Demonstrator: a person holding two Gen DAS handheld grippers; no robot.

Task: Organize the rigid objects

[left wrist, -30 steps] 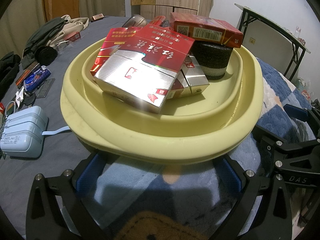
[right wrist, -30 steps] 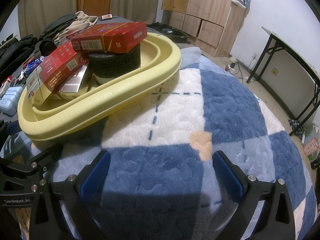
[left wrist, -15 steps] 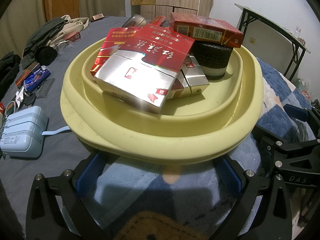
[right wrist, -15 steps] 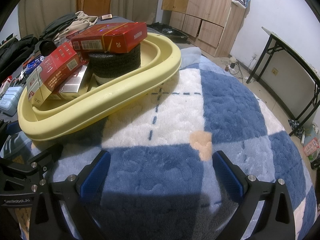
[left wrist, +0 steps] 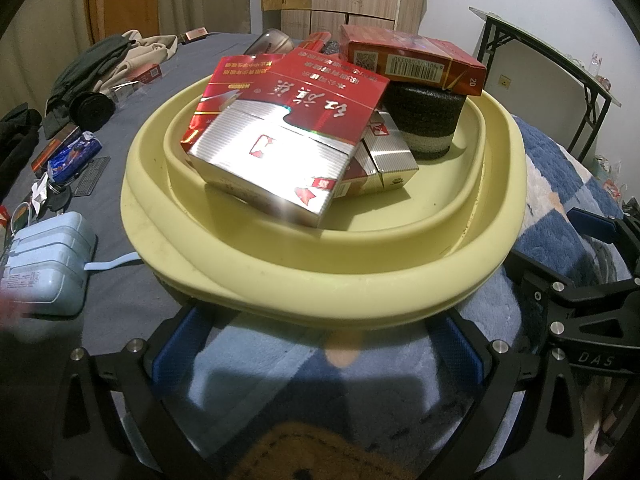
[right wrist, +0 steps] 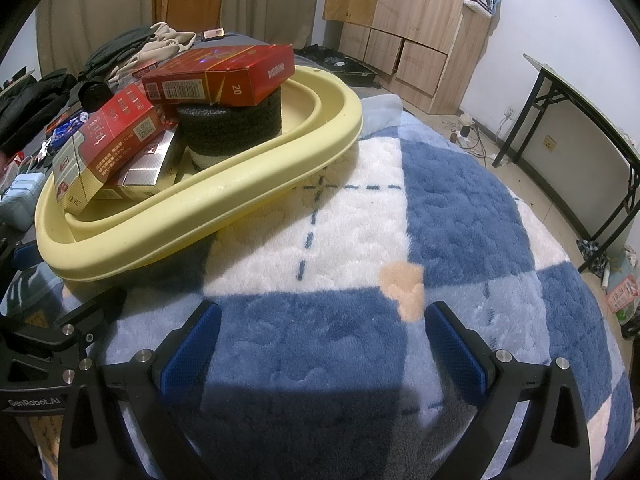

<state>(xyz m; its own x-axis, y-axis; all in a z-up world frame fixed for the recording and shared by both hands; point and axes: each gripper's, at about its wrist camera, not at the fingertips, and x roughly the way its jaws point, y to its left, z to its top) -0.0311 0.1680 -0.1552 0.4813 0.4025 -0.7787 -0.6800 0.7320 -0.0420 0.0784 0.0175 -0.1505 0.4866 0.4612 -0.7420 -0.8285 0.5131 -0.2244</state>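
Note:
A pale yellow basin [left wrist: 320,276] sits on the bed and also shows in the right wrist view [right wrist: 200,208]. It holds several red-and-silver cigarette cartons [left wrist: 288,132], a black foam cylinder [left wrist: 428,120] and a red box [left wrist: 412,60] lying on top of the cylinder. My left gripper [left wrist: 320,352] is open and empty, just in front of the basin's near rim. My right gripper [right wrist: 320,340] is open and empty over the blue-and-white blanket [right wrist: 440,208], to the right of the basin.
Left of the basin on the grey sheet lie a light blue case [left wrist: 44,264], keys, snack packets [left wrist: 72,152] and piled clothes [left wrist: 100,68]. A wooden wardrobe [right wrist: 404,28] and a black-framed table [right wrist: 580,128] stand beyond the bed.

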